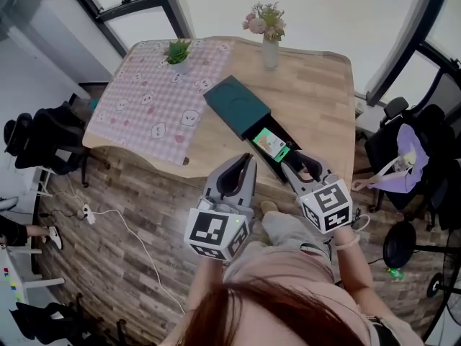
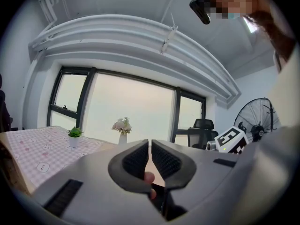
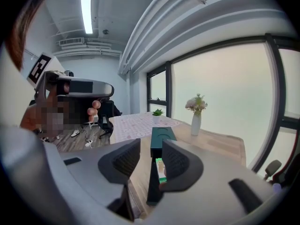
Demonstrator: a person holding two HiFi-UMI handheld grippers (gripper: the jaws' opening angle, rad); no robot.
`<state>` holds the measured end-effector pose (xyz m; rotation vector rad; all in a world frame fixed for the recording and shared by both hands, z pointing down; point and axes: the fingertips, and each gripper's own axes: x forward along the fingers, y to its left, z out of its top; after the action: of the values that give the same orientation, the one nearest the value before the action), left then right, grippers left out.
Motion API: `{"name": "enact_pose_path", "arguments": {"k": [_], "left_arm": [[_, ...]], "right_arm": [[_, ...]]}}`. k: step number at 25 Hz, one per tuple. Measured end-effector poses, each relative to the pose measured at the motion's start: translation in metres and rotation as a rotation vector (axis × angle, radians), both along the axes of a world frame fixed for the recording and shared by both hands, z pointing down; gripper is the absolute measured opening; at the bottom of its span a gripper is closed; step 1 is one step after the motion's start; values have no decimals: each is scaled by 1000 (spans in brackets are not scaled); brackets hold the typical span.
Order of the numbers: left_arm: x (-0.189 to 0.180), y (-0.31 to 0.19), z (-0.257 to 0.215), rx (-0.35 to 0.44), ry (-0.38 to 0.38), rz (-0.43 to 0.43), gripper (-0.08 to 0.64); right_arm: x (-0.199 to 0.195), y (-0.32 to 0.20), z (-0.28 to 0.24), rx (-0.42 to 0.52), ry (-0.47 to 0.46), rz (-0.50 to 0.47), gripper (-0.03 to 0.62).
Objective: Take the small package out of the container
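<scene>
A dark green container lies on the wooden table, its inner tray pulled out toward me. In the tray rests a small green package. My right gripper hovers over the tray's near end, open, with nothing between its fingers. The right gripper view looks along the container and catches the package just past the right gripper. My left gripper hangs at the table's near edge, left of the tray. In its own view the left gripper is shut and empty.
A pink checked cloth covers the table's left part, with a small potted plant on it. A vase of flowers stands at the far edge. To the right of the table are an office chair with a purple bag and a fan.
</scene>
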<state>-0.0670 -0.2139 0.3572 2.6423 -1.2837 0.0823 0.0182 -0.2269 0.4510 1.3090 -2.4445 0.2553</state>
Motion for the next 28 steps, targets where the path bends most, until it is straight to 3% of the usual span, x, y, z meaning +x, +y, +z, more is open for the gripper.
{"name": "enact_pose_path", "arguments": {"k": [28], "left_arm": [[5,-91,12,-31,-32,-92,21]], "right_arm": [[-7,-78,129,-244,219,-219,252]]}}
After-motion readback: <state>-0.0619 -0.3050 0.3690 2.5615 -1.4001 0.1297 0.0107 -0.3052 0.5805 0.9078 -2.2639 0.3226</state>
